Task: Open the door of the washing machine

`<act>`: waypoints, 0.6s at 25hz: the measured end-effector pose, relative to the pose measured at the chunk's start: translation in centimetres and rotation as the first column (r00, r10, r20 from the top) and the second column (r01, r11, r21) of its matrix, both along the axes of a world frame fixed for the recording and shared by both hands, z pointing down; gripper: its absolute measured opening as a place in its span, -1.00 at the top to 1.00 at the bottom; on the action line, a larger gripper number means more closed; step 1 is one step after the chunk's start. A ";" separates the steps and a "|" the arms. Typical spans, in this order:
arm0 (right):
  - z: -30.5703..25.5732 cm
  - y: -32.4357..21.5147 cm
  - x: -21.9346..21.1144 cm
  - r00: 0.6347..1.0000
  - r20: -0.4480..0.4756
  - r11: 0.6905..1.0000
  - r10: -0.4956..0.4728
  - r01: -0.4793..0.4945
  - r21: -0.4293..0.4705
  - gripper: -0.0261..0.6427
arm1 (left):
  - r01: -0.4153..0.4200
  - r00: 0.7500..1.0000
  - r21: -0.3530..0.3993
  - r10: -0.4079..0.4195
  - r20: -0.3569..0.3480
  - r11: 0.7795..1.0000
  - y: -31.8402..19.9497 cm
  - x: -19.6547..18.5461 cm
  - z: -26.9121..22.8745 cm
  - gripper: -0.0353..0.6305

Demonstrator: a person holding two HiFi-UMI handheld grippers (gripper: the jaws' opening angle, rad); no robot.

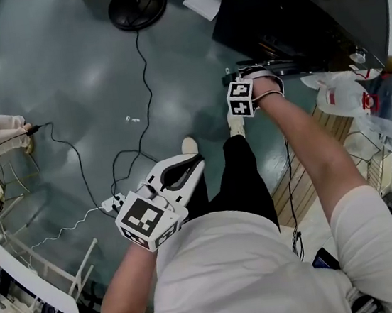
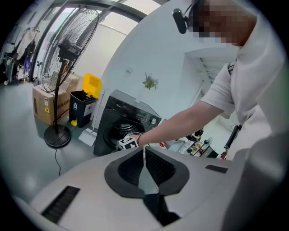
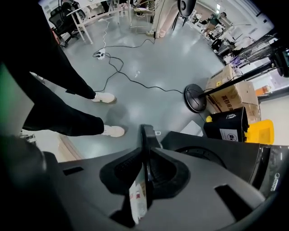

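Black front-loading washing machine point(image 1: 298, 10) stands at the far right of a glossy grey-green floor point(image 1: 64, 76), seen from above by a person in a white shirt and black trousers. The person's right arm reaches out to the machine. The right tongs point(image 3: 145, 155) point steeply down and are closed on the thin dark edge of the machine's door point(image 3: 145, 135). That edge runs upright between the two black pads and sticks out past their tips. The round dark mouth of the drum point(image 3: 198, 153) shows just right of the held edge; how far the door is open cannot be told.

The left tongs point(image 2: 144, 150) are held near the person's body, on the near left, well apart from the machine. Their tips are pressed together with nothing between them.

A pedestal fan point(image 2: 67, 49) stands left of the machine, its round black base on the floor. Beside it are a cardboard box point(image 2: 45, 101) and a black bin point(image 2: 83, 106) with a raised yellow lid point(image 2: 91, 85). A black cable point(image 1: 145, 87) trails from the fan's base across the floor towards a white power strip point(image 1: 112, 202) lying just left of the left tongs. A white plastic bag point(image 1: 345, 93) with red print sits to the right of the outstretched arm, near the machine
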State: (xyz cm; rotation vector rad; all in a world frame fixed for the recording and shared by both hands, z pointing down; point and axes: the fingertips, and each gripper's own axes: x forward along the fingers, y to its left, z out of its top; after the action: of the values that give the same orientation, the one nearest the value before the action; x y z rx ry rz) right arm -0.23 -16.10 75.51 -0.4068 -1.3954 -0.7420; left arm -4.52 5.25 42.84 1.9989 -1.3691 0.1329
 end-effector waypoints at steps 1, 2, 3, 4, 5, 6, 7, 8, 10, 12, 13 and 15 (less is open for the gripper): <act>0.0 0.3 0.3 1.000 -0.002 1.000 -0.005 0.005 0.000 0.72 | -0.006 1.000 0.001 0.006 0.000 1.000 0.1 0.1 0.0 0.82; 0.0 0.7 0.6 1.000 -0.005 1.000 -0.010 0.010 0.001 0.72 | -0.012 1.000 0.001 0.012 -0.001 1.000 0.3 0.2 0.1 0.82; 0.1 1.0 0.9 1.000 -0.009 1.000 -0.015 0.015 0.001 0.72 | -0.017 1.000 0.002 0.017 -0.001 1.000 0.4 0.3 0.1 0.82; 0.1 1.4 1.3 1.000 -0.012 1.000 -0.020 0.020 0.002 0.72 | -0.023 1.000 0.004 0.023 -0.002 1.000 0.5 0.5 0.1 0.82; 0.0 1.8 1.6 1.000 -0.017 1.000 -0.026 0.026 0.003 0.72 | -0.030 1.000 0.006 0.030 -0.003 1.000 0.6 0.6 0.0 0.82; 0.0 2.2 2.0 0.999 -0.021 0.999 -0.032 0.032 0.003 0.72 | -0.037 0.999 0.009 0.037 -0.003 0.999 0.7 0.7 0.0 0.82; 0.0 2.7 2.3 0.999 -0.025 0.999 -0.038 0.038 0.004 0.72 | -0.045 0.999 0.013 0.045 -0.002 0.999 0.7 0.8 -0.1 0.82; 0.0 3.1 2.7 0.999 -0.029 0.999 -0.043 0.044 0.004 0.72 | -0.053 0.999 0.017 0.053 -0.001 0.998 0.8 0.9 -0.2 0.82; 0.1 3.9 3.5 0.998 -0.034 0.998 -0.055 0.055 0.003 0.72 | -0.069 0.998 0.025 0.069 0.002 0.997 0.9 1.1 -0.4 0.82; 0.1 4.6 4.4 0.997 -0.043 0.998 -0.065 0.065 0.004 0.72 | -0.087 0.996 0.032 0.087 0.005 0.996 1.0 1.3 -0.5 0.82; 0.2 5.0 4.9 0.996 -0.048 0.998 -0.069 0.070 0.005 0.72 | -0.096 0.995 0.034 0.096 0.006 0.995 1.1 1.5 -0.6 0.82; 0.2 5.9 5.9 0.995 -0.060 0.997 -0.080 0.080 0.004 0.72 | -0.112 0.994 0.036 0.111 0.008 0.993 1.3 1.7 -0.7 0.82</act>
State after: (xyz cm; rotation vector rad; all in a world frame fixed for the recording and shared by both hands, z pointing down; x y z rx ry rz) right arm 5.65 -10.24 75.70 -0.4786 -1.3267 -0.7929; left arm -2.81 6.56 42.18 2.1077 -1.2719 0.1654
